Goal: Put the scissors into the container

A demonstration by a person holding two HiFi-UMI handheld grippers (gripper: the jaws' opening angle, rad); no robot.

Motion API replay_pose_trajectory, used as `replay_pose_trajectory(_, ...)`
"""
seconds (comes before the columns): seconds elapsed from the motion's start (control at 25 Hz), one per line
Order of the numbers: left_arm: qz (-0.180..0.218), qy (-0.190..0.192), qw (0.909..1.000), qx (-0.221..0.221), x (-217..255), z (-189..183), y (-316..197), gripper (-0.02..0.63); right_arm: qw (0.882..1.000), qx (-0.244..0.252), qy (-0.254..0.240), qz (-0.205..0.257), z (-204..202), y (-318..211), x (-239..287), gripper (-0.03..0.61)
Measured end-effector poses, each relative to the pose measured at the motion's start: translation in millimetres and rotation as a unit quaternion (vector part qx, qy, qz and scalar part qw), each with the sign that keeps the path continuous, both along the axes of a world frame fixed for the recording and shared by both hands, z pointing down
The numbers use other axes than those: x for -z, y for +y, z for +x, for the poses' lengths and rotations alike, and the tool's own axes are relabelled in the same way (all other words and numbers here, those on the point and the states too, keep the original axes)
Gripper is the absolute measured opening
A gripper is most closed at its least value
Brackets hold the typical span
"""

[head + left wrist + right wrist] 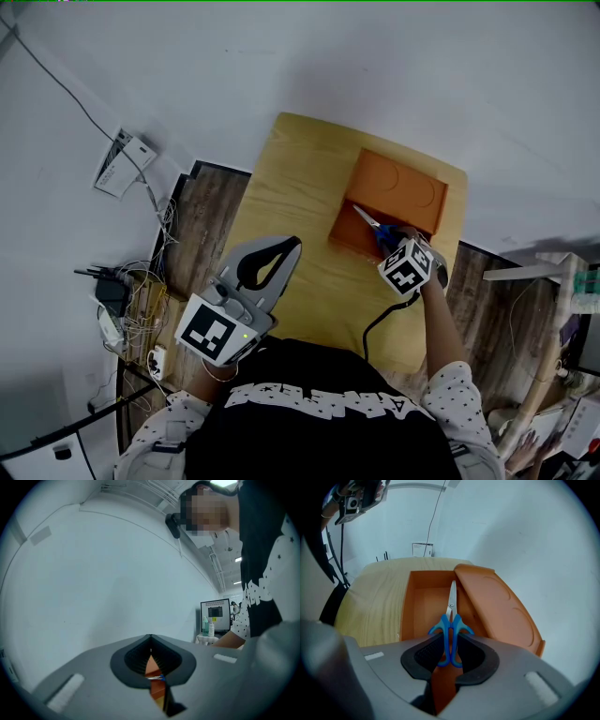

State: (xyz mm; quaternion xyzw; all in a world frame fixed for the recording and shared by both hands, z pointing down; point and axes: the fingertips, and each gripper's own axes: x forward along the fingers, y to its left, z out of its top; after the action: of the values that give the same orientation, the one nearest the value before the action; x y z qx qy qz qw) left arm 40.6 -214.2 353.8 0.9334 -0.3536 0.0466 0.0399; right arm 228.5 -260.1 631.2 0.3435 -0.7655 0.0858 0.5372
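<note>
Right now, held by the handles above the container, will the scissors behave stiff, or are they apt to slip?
The scissors are probably stiff: blades closed, straight. Their smooth blue handles, pinched in the right gripper, might pivot or slip. Dropped into the orange container, they should lie flat, not roll.

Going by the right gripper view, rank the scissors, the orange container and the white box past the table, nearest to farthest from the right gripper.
1. scissors: clamped in the right gripper, blades pointing ahead.
2. orange container: just ahead, beneath the blades.
3. white box: far back, beyond the table.
</note>
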Motion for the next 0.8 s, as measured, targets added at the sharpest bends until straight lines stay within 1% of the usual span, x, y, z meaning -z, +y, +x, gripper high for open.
replay_pose_trajectory(0.52,-0.005,-0.001,1.0000,0.005,-1.2,-2.0,-1.7,0.002,1.000,-0.002,0.005,-0.007,0.5,-0.2,-2.9,0.109)
replay_pose_trajectory(0.8,-0.002,-0.001,1.0000,0.003,-0.6,-1.4,-2.3,0.002,1.000,-0.002,0.003,-0.003,0.3,-1.4,-2.1,0.112)
